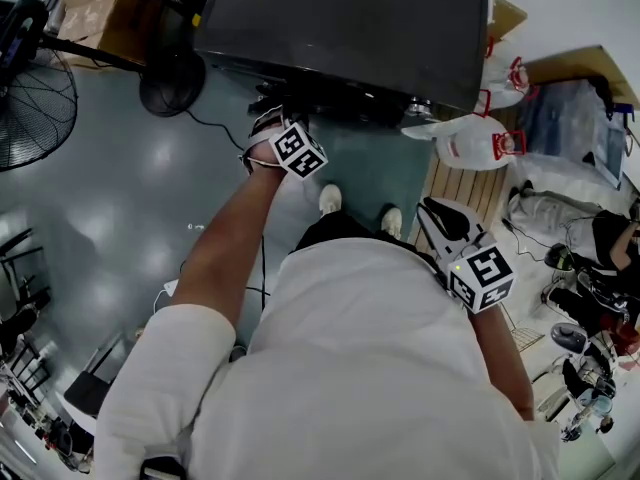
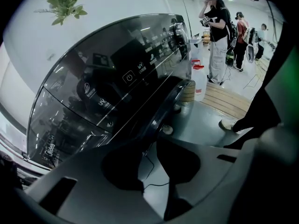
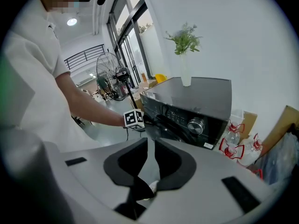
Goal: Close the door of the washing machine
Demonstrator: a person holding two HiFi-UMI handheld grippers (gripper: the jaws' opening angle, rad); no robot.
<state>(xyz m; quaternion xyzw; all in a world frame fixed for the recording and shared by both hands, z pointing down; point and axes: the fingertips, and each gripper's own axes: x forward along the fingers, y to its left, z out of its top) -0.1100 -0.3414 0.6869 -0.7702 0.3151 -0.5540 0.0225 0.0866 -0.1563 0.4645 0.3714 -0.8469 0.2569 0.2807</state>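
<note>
**Jaws drawn close on both grippers, nothing held; left gripper at the washer front**

The jaws of your left gripper (image 2: pixel 149 146) stand nearly together, with only a thin slit between the dark pads. Through that slit the grey floor and a cable show, and no object. The jaws of your right gripper (image 3: pixel 150 146) stand the same way, narrow and empty, with a white shoe (image 1: pixel 330 200) visible past them.

Your left arm is stretched forward. It puts the left gripper just at the front face of the washing machine (image 1: pixel 340 28), below the glossy control panel (image 2: pixel 126 78). The door (image 2: pixel 163 108) appears there as a dark curved rim seen edge-on, just beyond the jaws. Whether the jaws touch the door, and whether it is fully seated, cannot be told from these views.

Your right gripper is held back beside your body, well apart from the machine and pointing toward it.

A vase with green sprigs (image 3: pixel 185 69) stands upright on the machine's top. White jugs with red handles (image 1: pixel 470 138) sit on wooden slats (image 1: pixel 470 193) beside the machine. A floor fan (image 1: pixel 30 108) stands on its other side.
</note>
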